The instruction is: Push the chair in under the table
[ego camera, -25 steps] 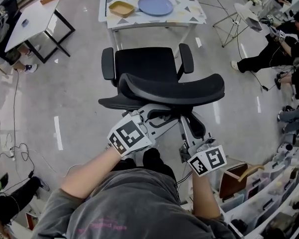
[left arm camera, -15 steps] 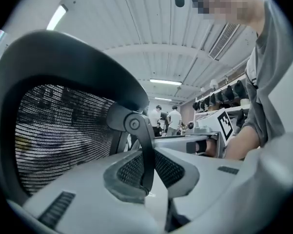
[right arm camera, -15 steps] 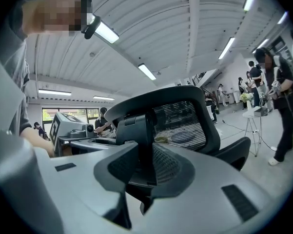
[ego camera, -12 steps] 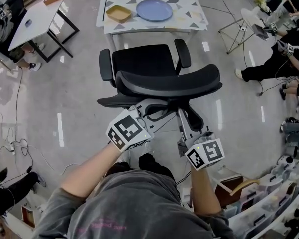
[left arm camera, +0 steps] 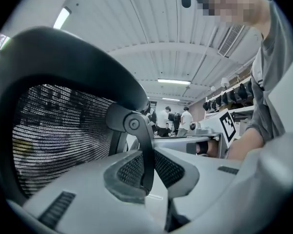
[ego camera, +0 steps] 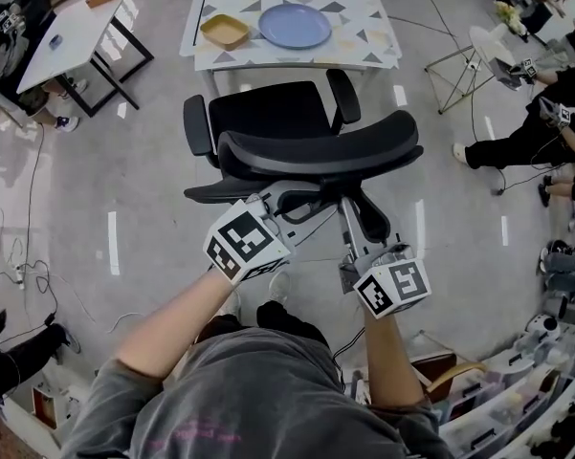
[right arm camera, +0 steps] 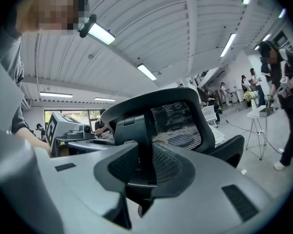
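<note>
We saw chair rolled nearer table than second earlier. Seat front stood just short of table edge, not yet under. Left gripper jaws had just been closing, thin black backrest strut clamped between them. Right gripper gripped thicker backrest post, pads pressed on it. We judged push under way: more forward travel needed, armrests likely first to meet tabletop.

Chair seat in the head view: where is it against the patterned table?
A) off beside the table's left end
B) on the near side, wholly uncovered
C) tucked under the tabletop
B: the whole chair seat shows on the near side of the table edge, with none of it covered by the tabletop.
</note>
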Tool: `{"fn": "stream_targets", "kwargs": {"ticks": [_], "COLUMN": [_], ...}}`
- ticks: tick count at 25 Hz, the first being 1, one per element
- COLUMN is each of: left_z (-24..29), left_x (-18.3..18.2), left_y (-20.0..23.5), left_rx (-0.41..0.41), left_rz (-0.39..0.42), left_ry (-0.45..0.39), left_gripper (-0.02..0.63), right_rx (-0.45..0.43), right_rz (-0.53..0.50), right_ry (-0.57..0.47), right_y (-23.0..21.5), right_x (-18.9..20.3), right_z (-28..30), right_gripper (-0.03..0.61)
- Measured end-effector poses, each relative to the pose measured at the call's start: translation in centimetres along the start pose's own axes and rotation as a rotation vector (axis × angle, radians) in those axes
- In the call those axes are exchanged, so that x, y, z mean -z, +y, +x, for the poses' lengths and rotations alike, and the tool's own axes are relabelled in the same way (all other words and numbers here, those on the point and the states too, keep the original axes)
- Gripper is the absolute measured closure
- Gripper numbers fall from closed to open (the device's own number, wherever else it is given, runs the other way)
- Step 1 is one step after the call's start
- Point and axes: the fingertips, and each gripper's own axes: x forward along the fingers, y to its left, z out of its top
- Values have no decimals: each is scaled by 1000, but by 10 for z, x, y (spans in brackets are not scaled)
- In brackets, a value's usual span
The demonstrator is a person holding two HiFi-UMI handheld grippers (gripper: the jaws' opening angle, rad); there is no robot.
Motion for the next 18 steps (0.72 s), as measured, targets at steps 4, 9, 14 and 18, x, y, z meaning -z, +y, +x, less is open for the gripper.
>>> {"fn": "stream_targets", "kwargs": {"ticks": [4,9,14,18], "left_z": [14,28,40,47], "left_x": [-5,-11,-16,-18], "left_y": [12,22,29,34], "left_rx": [-16,-33,-49,-63], "left_rz": [-7,-15,-31,-39], "left_ry": [0,-5,-14,-24], "left_gripper": [558,558,561,561], "right_rx": [-14,-24,-34,-44], "right_rz": [-4,-6,-6,-9], "right_ry": [0,-2,-9,-11], "right_y": [-16,-33,-46,-54], "right_x": [-5,-10,-15,-17], "right_z": [10,18,24,28], "right_gripper": [491,491,491,492]}}
